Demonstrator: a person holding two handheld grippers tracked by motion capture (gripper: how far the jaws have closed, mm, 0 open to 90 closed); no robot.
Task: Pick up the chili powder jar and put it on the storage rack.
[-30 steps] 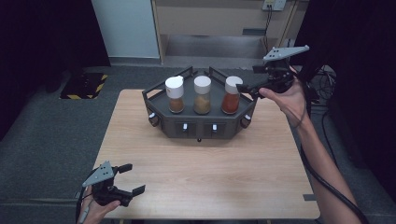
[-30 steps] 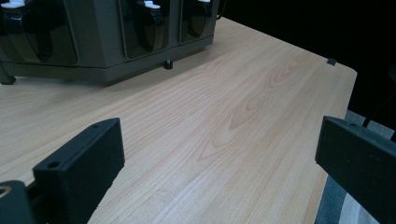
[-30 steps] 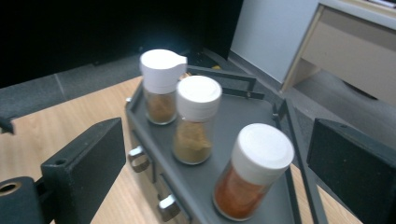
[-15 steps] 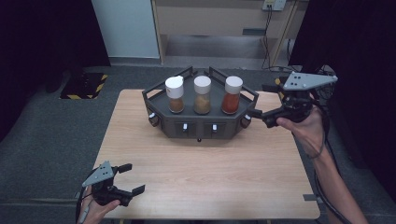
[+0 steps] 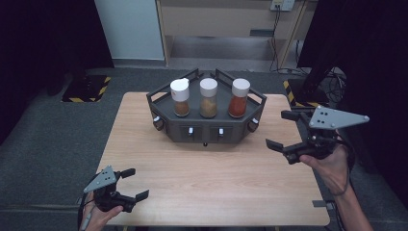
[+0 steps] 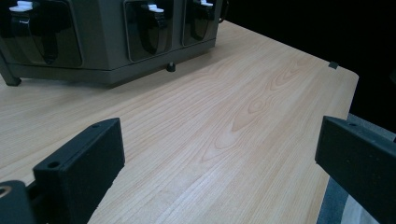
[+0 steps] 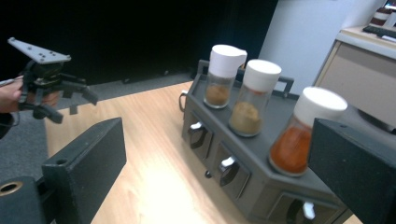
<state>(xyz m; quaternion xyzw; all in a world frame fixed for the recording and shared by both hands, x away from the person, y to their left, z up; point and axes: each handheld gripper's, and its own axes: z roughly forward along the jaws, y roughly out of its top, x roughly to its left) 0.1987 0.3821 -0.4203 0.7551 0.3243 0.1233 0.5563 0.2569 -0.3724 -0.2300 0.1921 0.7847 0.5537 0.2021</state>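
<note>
A dark grey rack [image 5: 207,129] stands at the back middle of the wooden table [image 5: 211,178]. On it stand three white-capped spice jars in a row: brown [image 5: 181,97], tan [image 5: 208,98] and orange-red [image 5: 239,98]. My right gripper [image 5: 279,129] hovers open just right of the rack, apart from it, with nothing between its jaws. In the right gripper view the jars [image 7: 254,95] and the rack [image 7: 243,172] lie ahead between the wide jaws. My left gripper [image 5: 136,183] rests open and empty at the table's front left corner. The left gripper view faces the rack's front [image 6: 107,42].
A pale cabinet [image 5: 226,24] stands behind the table. Cables [image 5: 332,82] lie on the floor at the right, and a yellow-black striped mat [image 5: 86,89] at the left. A small grey tab [image 5: 321,203] sits at the table's front right edge.
My right gripper has drawn back from beside the orange-red jar, moving right and toward the person, still open. The left gripper has stayed put.
</note>
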